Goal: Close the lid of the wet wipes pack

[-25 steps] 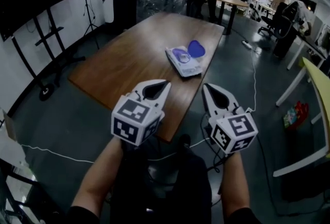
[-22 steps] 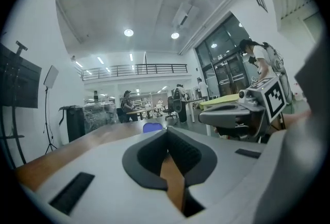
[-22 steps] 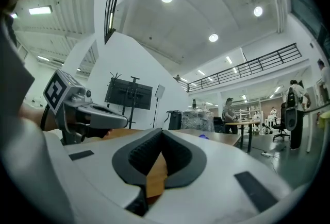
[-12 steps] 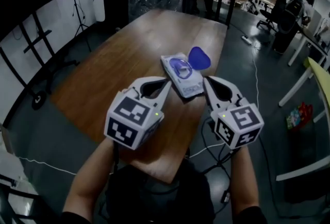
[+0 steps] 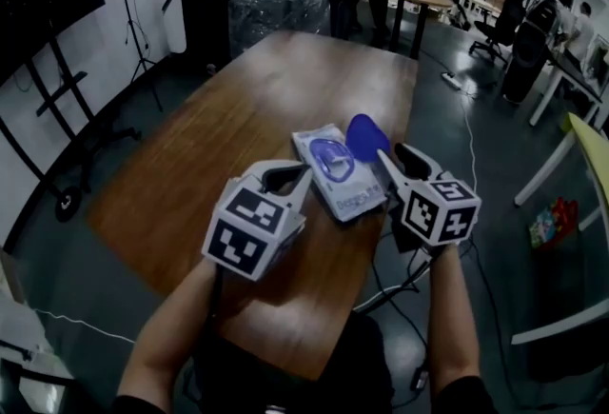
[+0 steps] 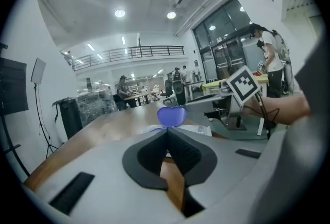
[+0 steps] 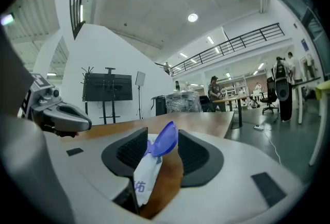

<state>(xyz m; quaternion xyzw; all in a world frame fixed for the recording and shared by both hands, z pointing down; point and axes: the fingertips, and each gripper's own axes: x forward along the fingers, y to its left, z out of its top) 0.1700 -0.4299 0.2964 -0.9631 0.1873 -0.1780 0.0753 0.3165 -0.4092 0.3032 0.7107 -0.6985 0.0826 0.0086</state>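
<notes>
We can't read the blue print on the wet wipes pack [image 5: 339, 180]; one blue character shows on its near end in the right gripper view, unclear. The pack is white with a blue oval opening, and its blue lid [image 5: 364, 134] stands up open. It lies on the wooden table [image 5: 219, 127] near the right edge, just ahead of both grippers. We see the left gripper [image 5: 303, 172] with jaws together, empty. The right gripper [image 5: 395, 157] has just been opening its jaws, now wide apart. The lid lines up with the gap and the pads are off it.

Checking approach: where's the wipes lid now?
Head view: the lid stands open on the pack's right edge, just ahead of the right hand-held gripper.
</notes>
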